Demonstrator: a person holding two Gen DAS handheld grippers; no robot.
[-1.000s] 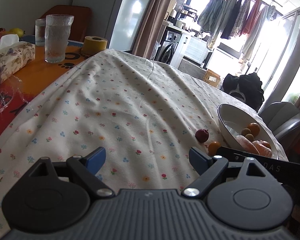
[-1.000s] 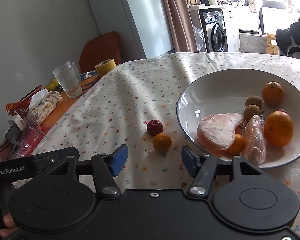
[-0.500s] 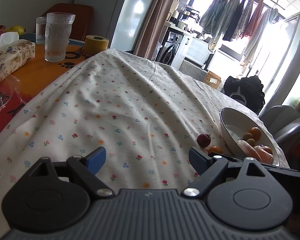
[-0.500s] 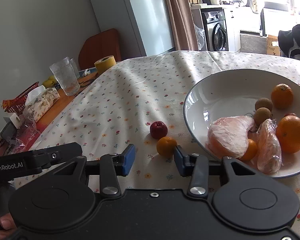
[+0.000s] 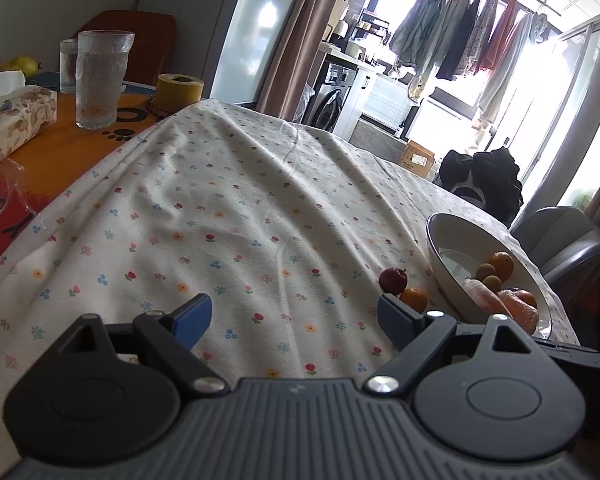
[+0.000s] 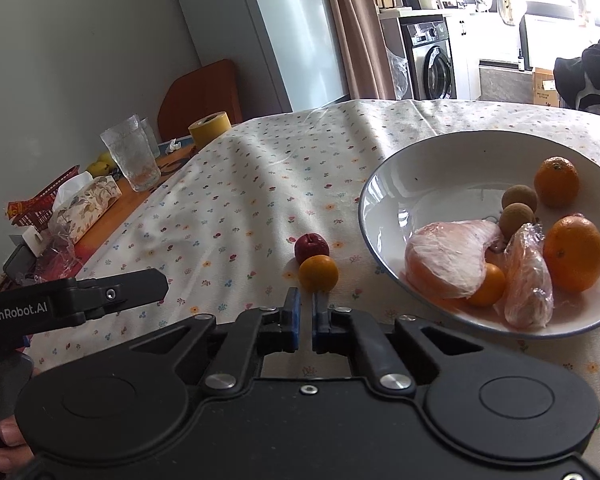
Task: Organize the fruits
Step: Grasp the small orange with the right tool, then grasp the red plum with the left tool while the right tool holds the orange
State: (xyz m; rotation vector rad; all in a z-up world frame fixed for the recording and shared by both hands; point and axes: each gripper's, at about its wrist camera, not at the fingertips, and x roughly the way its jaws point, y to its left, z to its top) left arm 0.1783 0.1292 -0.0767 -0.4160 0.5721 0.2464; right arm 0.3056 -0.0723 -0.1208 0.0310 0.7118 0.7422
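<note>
A small orange (image 6: 318, 273) and a dark red fruit (image 6: 311, 247) lie touching on the flowered tablecloth, left of a white bowl (image 6: 384, 184). The bowl holds two larger oranges, two brown round fruits, a small orange and two plastic-wrapped pieces. My right gripper (image 6: 305, 300) is shut with nothing between its blue pads; its tips sit just short of the small orange. In the left wrist view my left gripper (image 5: 294, 316) stands open over bare cloth. From there the small orange (image 5: 414, 298), the red fruit (image 5: 393, 280) and the bowl (image 5: 440, 248) lie to the right.
At the far left, on the orange mat, stand a glass (image 5: 100, 80), a second glass behind it, a yellow tape roll (image 5: 180, 88) and a tissue box (image 5: 16, 116). The left tool's black body (image 6: 80, 300) juts in from the left. A grey chair (image 5: 564, 240) stands past the bowl.
My right gripper's jaws have come together from about half open to shut, catching nothing. The left gripper stays open and still.
</note>
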